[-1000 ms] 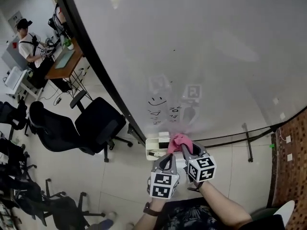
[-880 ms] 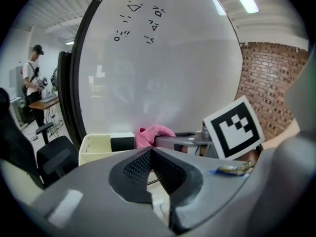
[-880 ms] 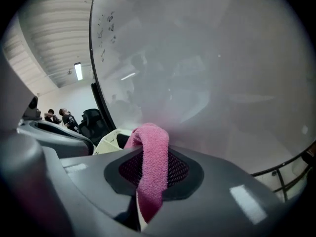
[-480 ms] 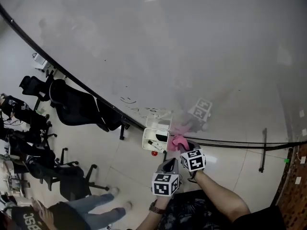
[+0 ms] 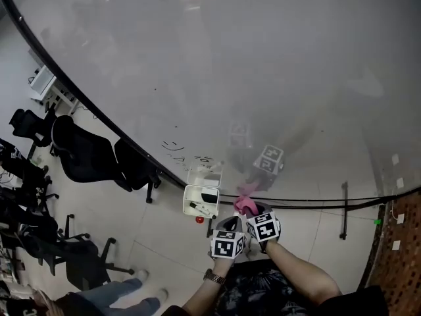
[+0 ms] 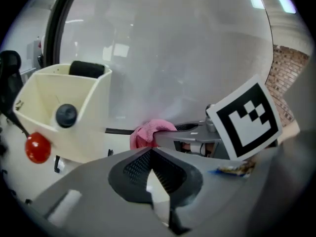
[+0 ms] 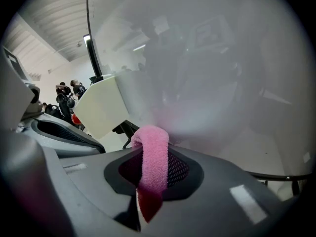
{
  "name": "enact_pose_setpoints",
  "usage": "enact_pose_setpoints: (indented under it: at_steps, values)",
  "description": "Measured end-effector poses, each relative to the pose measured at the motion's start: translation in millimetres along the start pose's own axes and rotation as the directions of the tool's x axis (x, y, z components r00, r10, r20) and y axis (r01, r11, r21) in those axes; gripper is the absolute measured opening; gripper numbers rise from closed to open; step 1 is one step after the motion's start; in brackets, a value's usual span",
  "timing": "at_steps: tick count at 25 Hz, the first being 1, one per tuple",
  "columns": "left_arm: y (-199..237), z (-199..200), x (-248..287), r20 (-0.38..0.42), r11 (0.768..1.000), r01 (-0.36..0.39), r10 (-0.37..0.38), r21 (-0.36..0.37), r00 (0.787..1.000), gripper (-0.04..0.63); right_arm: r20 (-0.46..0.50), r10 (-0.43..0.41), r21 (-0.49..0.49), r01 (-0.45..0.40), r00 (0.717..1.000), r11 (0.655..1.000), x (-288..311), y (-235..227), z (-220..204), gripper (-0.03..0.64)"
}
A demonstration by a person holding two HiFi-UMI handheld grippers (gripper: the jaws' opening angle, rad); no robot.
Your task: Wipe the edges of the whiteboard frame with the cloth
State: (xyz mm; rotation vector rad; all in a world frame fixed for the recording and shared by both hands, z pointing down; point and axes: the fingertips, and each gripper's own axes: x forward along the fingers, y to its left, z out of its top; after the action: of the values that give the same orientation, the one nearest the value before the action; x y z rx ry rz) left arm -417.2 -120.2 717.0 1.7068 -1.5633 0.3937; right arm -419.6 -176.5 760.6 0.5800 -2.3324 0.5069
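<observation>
The whiteboard [image 5: 263, 78] fills most of the head view, its black frame [image 5: 309, 200] running along the bottom edge. A pink cloth [image 5: 245, 205] is pressed against that bottom frame, just right of a white marker tray [image 5: 197, 199]. My right gripper [image 5: 250, 210] is shut on the cloth [image 7: 154, 157], which loops up between its jaws. The left gripper [image 5: 230, 222] hangs just below and to the left, its jaws shut on nothing [image 6: 150, 153]. From the left gripper view the cloth [image 6: 147, 132] touches the black frame strip [image 6: 117, 131] beside the tray [image 6: 64, 107].
The tray holds a black eraser [image 6: 88, 68] and a marker, and a red ball [image 6: 38, 148] sits under it. Black office chairs [image 5: 85, 153] stand at the left, and a person's legs [image 5: 112, 298] are at bottom left. A board stand leg [image 5: 343, 209] and a brick wall [image 5: 402, 242] lie to the right.
The head view has swung, so the board's side frame now runs farther left. Both grippers stay at the bottom frame, and the cloth sits a little farther right of the tray.
</observation>
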Motion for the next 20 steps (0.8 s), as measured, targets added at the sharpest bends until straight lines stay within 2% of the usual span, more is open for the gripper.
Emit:
enact_pose_setpoints:
  at_steps: [4, 8, 12, 17, 20]
  values:
    - [-12.5, -2.8, 22.3, -0.032, 0.995, 0.093, -0.092, 0.03, 0.995, 0.0, -0.015, -0.079, 0.069, 0.08, 0.997, 0.994, -9.4, -28.3, -12.8, 0.064]
    - [-31.0, -3.6, 35.9, -0.057, 0.982, 0.172, -0.168, 0.074, 0.984, 0.0, -0.035, -0.112, 0.155, 0.116, 0.993, 0.981, -22.3, -48.0, -25.8, 0.064]
    - [-53.5, -6.3, 47.7, -0.095, 0.963, 0.235, -0.224, 0.133, 0.97, 0.0, -0.034, -0.145, 0.166, 0.149, 0.989, 0.975, -37.8, -67.5, -35.5, 0.064]
    - [-79.5, -1.1, 51.7, -0.102, 0.957, 0.276, -0.267, 0.086, 0.958, 0.0, -0.035, -0.144, 0.171, 0.147, 0.989, 0.974, -62.8, -96.8, -50.0, 0.063]
    - [-107.9, -6.0, 59.7, -0.136, 0.95, 0.296, -0.282, 0.102, 0.95, 0.0, -0.051, -0.111, 0.128, 0.117, 0.992, 0.985, -82.7, -112.8, -58.0, 0.063]
